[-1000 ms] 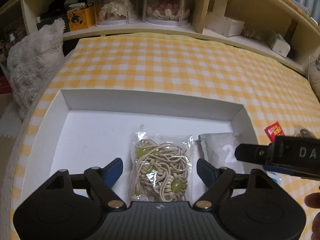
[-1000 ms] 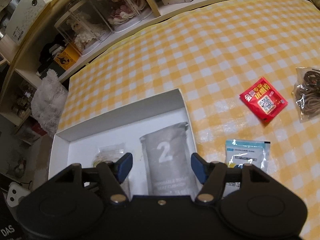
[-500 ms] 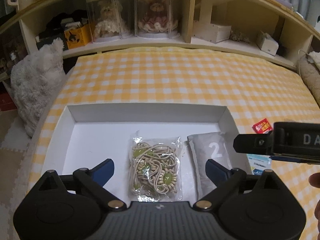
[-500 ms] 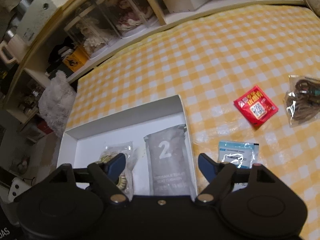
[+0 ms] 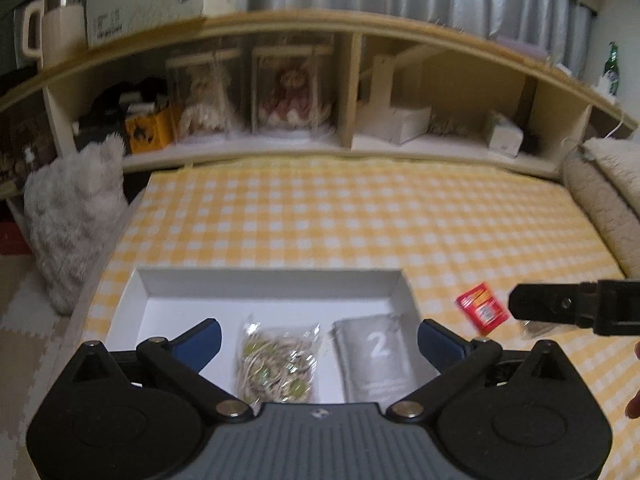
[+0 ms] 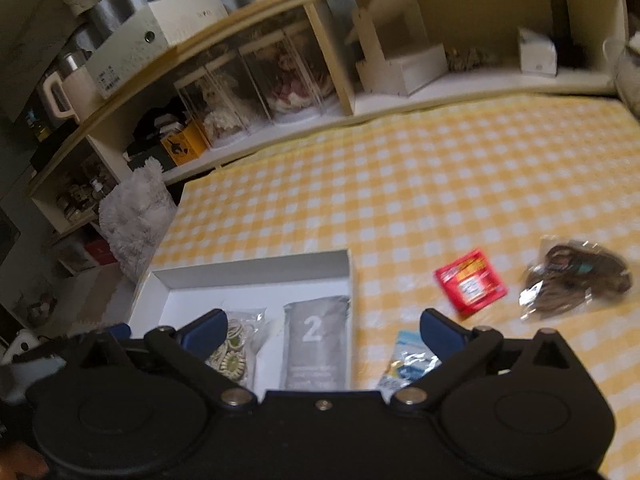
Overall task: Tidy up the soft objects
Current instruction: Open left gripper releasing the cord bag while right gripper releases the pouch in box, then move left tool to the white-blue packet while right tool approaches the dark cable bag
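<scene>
A white box (image 5: 272, 284) (image 6: 256, 270) lies on the yellow checked cloth. In it are a clear bag of beige cord (image 5: 276, 364) (image 6: 234, 354) and a grey pouch marked 2 (image 5: 376, 356) (image 6: 316, 344). On the cloth to its right lie a red sachet (image 5: 482, 308) (image 6: 470, 282), a blue-white sachet (image 6: 408, 364) and a clear bag of brown cord (image 6: 576, 280). My left gripper (image 5: 318, 340) is open and empty above the box. My right gripper (image 6: 320, 332) is open and empty over the box's right wall, and shows in the left wrist view (image 5: 576, 308).
A grey fluffy plush (image 5: 72, 220) (image 6: 134, 220) stands off the cloth's left edge. A shelf unit (image 5: 352, 120) with doll cases and boxes runs along the back. A beige cushion (image 5: 600, 200) lies at the right.
Both grippers have lifted and pulled back from the box and opened wider. More of the shelf and cloth shows. The cord bag and grey pouch stay in the box.
</scene>
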`<state>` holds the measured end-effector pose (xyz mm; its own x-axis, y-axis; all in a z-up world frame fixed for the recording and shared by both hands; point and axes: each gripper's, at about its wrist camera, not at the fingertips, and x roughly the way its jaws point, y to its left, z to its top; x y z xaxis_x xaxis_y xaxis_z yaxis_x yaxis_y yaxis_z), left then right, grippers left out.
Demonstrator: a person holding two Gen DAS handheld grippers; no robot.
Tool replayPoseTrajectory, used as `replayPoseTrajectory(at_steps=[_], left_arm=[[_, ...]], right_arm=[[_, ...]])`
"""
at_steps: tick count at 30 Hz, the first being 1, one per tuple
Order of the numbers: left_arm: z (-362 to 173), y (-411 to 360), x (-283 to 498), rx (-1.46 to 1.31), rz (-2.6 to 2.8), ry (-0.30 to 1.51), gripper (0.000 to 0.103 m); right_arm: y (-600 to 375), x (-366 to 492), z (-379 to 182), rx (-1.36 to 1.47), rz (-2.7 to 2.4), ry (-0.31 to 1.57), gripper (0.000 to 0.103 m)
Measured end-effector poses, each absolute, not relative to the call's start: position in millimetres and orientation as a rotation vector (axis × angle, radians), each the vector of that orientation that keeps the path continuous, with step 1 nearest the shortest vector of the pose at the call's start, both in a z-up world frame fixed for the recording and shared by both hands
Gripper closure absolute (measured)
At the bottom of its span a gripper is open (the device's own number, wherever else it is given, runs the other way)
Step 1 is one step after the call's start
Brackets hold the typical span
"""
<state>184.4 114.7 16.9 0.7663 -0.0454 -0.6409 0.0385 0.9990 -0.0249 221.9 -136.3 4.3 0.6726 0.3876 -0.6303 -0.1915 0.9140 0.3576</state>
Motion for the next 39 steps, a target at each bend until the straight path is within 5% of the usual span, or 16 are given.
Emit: replayPoseTrajectory(at_steps=[10,23,39], left_arm=[[40.1,62.0,167.0,0.009,-0.158,0.583,0.0],[-10.5,-12.7,174.6,0.145,-0.313,0.63,0.0],[-72.9,-56.3,191.5,0.226,-0.439,0.824,0.017]], right_arm=[[-212.5,205.2,29.4,0.208,0.247,0.682,0.0],[-303.7,219.9,-11.0,0.216,0.038,0.66,0.0],[-354.4,248.3,-64.7,0.276,-0.076,0.693,0.0]])
